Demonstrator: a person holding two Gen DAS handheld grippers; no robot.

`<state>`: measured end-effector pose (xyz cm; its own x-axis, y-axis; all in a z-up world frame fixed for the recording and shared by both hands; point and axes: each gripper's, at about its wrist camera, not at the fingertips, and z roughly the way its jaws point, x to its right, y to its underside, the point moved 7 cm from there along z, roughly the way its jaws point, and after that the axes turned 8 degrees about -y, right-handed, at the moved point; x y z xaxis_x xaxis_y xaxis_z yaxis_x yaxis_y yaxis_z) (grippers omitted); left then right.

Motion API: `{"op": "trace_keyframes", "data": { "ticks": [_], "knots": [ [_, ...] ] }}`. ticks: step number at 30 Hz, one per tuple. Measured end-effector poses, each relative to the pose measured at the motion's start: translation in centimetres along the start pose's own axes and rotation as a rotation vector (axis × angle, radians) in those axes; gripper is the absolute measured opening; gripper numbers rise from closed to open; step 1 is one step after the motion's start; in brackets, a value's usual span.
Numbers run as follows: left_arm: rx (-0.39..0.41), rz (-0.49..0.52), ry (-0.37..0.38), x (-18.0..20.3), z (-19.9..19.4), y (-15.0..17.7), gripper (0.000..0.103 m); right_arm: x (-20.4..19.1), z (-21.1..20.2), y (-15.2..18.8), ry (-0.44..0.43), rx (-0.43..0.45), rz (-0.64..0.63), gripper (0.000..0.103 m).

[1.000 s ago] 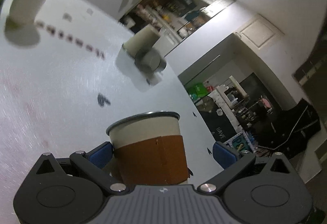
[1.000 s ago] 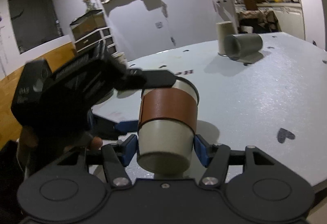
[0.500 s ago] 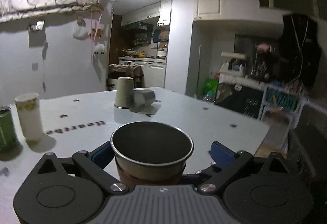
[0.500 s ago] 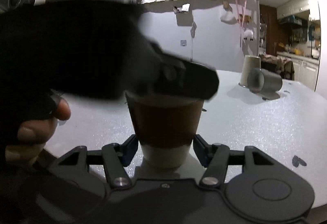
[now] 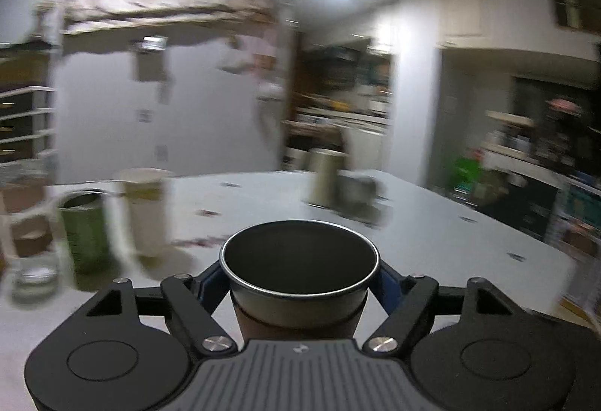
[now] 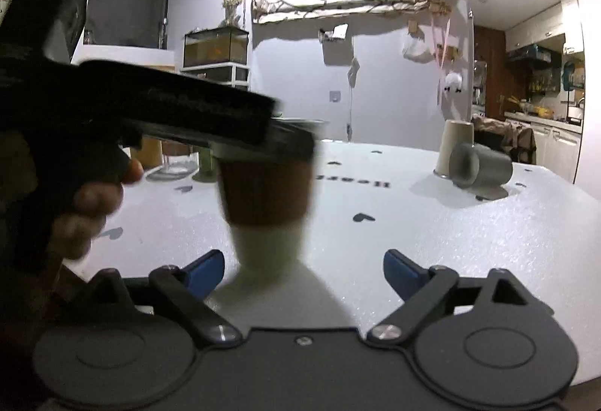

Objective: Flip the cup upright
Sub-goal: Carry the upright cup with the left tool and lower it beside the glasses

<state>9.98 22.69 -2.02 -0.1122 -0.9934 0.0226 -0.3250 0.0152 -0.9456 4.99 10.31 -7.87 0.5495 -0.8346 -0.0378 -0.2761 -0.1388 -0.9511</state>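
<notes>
Left wrist view: the cup [image 5: 298,283], with a metal rim, dark interior and brown sleeve, stands mouth-up between the blue pads [image 5: 383,285] of the left hand-held gripper [image 5: 298,292], which is clamped on its sleeved wall just below the rim. The cup sits directly ahead of the gripper body, centred between the two fingers, over the white desk [image 5: 432,234]. Further back on the desk, to the left, stand a green cup [image 5: 83,227] and a tall cream cup [image 5: 144,210], side by side; to the right, an inverted cream cup [image 5: 325,178] stands touching a grey cup [image 5: 357,191] lying on its side. The background is motion-blurred.

Right wrist view: the same cup [image 6: 265,202] appears upright and blurred, its pale base close above or on the desk [image 6: 488,242]; contact cannot be told. The left hand-held gripper [image 6: 263,137] holds it near the rim, with the person's hand [image 6: 86,200] at the left edge. The right hand-held gripper [image 6: 304,266] has its fingers spread apart; the cup's base lies ahead of them, nearer the left pad [image 6: 204,266], touching neither pad. The inverted cream cup [image 6: 452,146] and the grey cup [image 6: 479,167] lie at the far right.
</notes>
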Motion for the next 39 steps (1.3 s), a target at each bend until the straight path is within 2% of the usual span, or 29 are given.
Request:
{"op": "trace_keyframes", "data": {
  "ticks": [8,11,16,21,26,28,30,34,39],
  "knots": [
    [0.022,-0.053,-0.384,-11.3,2.0,-2.0,0.078,0.2,0.4,0.2,-0.002,-0.012,0.019,0.092],
    [-0.002,-0.086,-0.463,-14.4,2.5,-2.1,0.078,0.2,0.6,0.2,0.0,-0.015,0.018,0.092],
    [-0.008,-0.102,-0.556,-17.5,2.3,-1.9,0.078,0.3,0.8,0.2,0.001,-0.02,0.017,0.092],
    [-0.013,-0.109,-0.601,-19.3,2.4,-1.5,0.079,0.4,0.8,0.2,0.003,-0.022,0.017,0.092],
    [-0.002,-0.107,-0.604,-19.5,2.2,-1.2,0.079,0.3,0.8,0.2,0.002,-0.022,0.016,0.092],
    [-0.012,-0.117,-0.603,-19.5,1.9,-1.2,0.083,0.3,0.8,0.2,0.002,-0.022,0.016,0.092],
    [-0.008,-0.128,-0.607,-19.5,1.7,-1.2,0.098,0.4,0.8,0.2,0.004,-0.019,0.014,0.092],
    [-0.015,-0.144,-0.602,-18.8,0.0,-0.8,0.1,0.6,0.8,-0.4,0.005,-0.002,0.018,0.092],
    [0.003,-0.142,-0.546,-16.2,-3.0,-0.7,0.103,0.9,1.0,-2.2,0.011,0.041,0.019,0.092]
  ]
}}
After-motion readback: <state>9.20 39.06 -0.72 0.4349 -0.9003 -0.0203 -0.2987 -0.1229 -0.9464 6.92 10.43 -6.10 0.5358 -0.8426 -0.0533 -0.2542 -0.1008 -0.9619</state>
